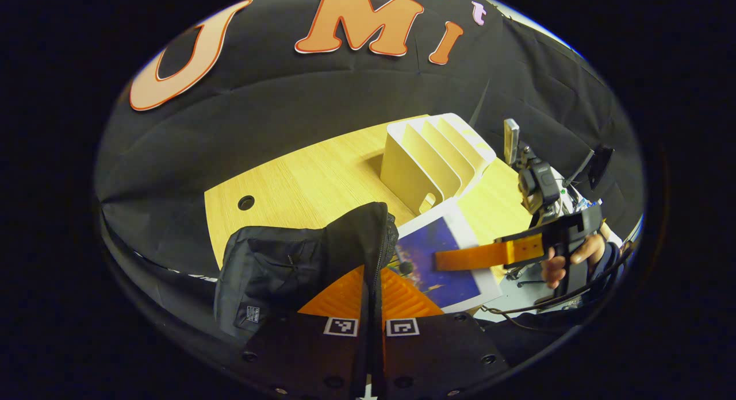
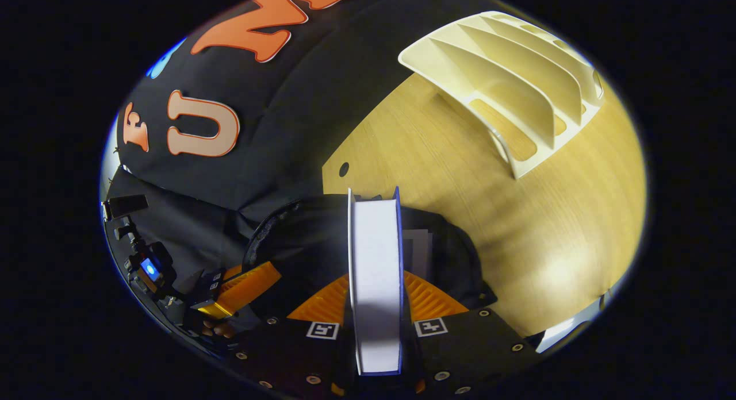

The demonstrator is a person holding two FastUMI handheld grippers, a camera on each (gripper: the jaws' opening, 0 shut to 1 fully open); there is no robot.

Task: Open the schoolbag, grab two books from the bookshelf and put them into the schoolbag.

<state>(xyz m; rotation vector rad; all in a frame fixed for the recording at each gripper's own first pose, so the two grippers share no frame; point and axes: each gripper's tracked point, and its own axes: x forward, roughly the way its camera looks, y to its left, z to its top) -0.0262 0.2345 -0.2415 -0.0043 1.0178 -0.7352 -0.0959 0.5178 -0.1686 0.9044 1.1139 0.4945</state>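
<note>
1. Left claw [image 1: 371, 325]: closed on the raised flap of the black schoolbag [image 1: 299, 262], pinching the fabric along the zip line and holding the mouth up. The schoolbag sits at the near edge of the wooden bench [image 1: 310, 176], toward the corner with the round cable hole.
2. Right claw [image 2: 376, 325]: clamped on a book [image 2: 376, 273] held spine-up, page block facing the camera, poised directly above the open mouth of the bag. In the left gripper view the same book shows its blue cover [image 1: 440, 259] beside the flap.
3. Inside the opening, a pale edge just beside the held book may be a first book already stowed; this cannot be confirmed.
4. The white slotted bookshelf [image 2: 517, 101] stands farther back on the bench, well apart from the bag; its visible slots look vacant.
5. Technique, as judged: keep the flap pulled up and outward, lower the book straight, lead with its bottom edge clear of the zip teeth, and release once the book is supported inside.
</note>
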